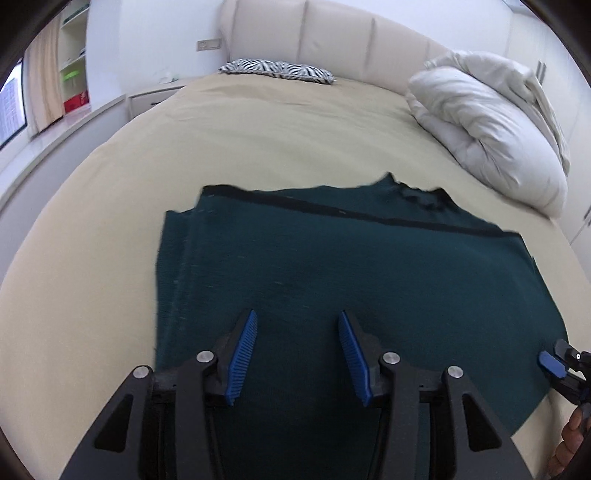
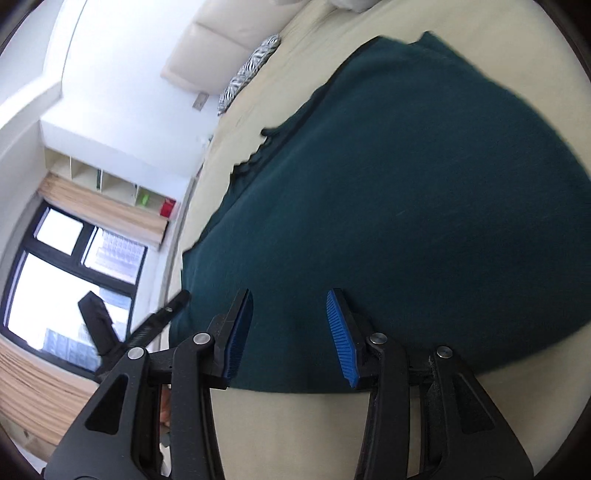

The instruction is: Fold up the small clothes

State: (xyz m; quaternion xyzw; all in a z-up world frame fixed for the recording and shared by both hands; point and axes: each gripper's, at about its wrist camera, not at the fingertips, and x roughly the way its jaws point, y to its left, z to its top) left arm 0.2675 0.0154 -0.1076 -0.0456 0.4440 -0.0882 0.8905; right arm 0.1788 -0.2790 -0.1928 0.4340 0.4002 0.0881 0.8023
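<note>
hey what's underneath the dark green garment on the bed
The dark green garment lies spread on the beige bedsheet, which shows all around its edges. Whatever is under its middle, such as tucked sleeves, is covered and can't be seen.

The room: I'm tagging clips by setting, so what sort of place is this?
Most likely a bedroom: a wide bed with a padded headboard, a white pillow, and a nightstand beside it.

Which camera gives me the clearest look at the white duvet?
Left wrist view: the white duvet lies bundled at the bed's far right, fully in frame. The right wrist view catches only a sliver of it at the top edge.
</note>
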